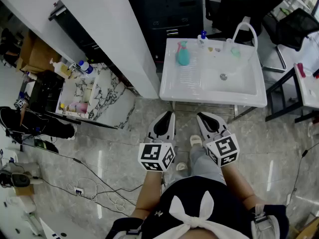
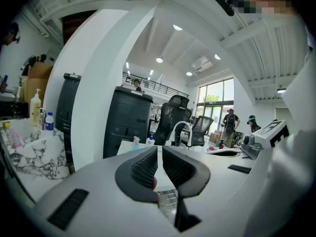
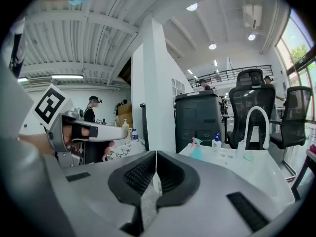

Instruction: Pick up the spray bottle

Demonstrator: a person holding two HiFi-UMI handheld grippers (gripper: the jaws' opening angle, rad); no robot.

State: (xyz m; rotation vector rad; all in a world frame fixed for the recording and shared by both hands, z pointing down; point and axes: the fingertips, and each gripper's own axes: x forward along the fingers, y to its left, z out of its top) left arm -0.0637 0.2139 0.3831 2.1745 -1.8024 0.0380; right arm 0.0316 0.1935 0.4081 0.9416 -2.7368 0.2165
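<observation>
Teal spray bottle (image 1: 183,54) stands on the white sink (image 1: 199,94); left hand-held gripper (image 1: 167,115) and right hand-held gripper (image 1: 202,117) both clenched empty.

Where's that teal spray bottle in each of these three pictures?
Head view: spray bottle, upper middle, on the white sink's left side.
Left gripper view: small, just left of centre.
Right gripper view: right of centre.
Shared landmark: white arched faucet, to its right.
</observation>
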